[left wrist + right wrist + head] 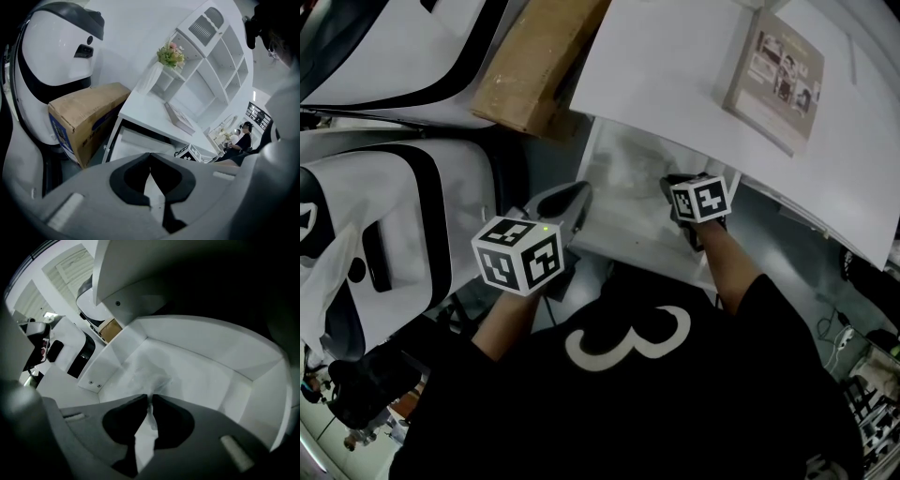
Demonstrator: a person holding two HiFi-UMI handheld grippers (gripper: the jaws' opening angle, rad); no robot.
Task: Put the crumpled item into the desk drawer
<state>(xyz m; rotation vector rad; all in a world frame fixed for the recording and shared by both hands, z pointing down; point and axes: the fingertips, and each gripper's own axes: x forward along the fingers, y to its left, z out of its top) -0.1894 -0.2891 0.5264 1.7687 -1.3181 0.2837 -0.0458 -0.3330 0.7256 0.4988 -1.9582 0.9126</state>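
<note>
Right gripper (151,398) down inside open drawer (211,341), fingers clenched on tail of white crumpled item (146,373). Rest of crumpled item lies on drawer floor, nearer left wall than right. Left gripper (150,155): fingers closed tip to tip, nothing between them, hanging at drawer's front left corner. Drawer pulled out below front edge of white surface (666,56). Booklet (776,80) flat on surface, right of drawer. Cardboard box (534,66) beside surface's left edge.
</note>
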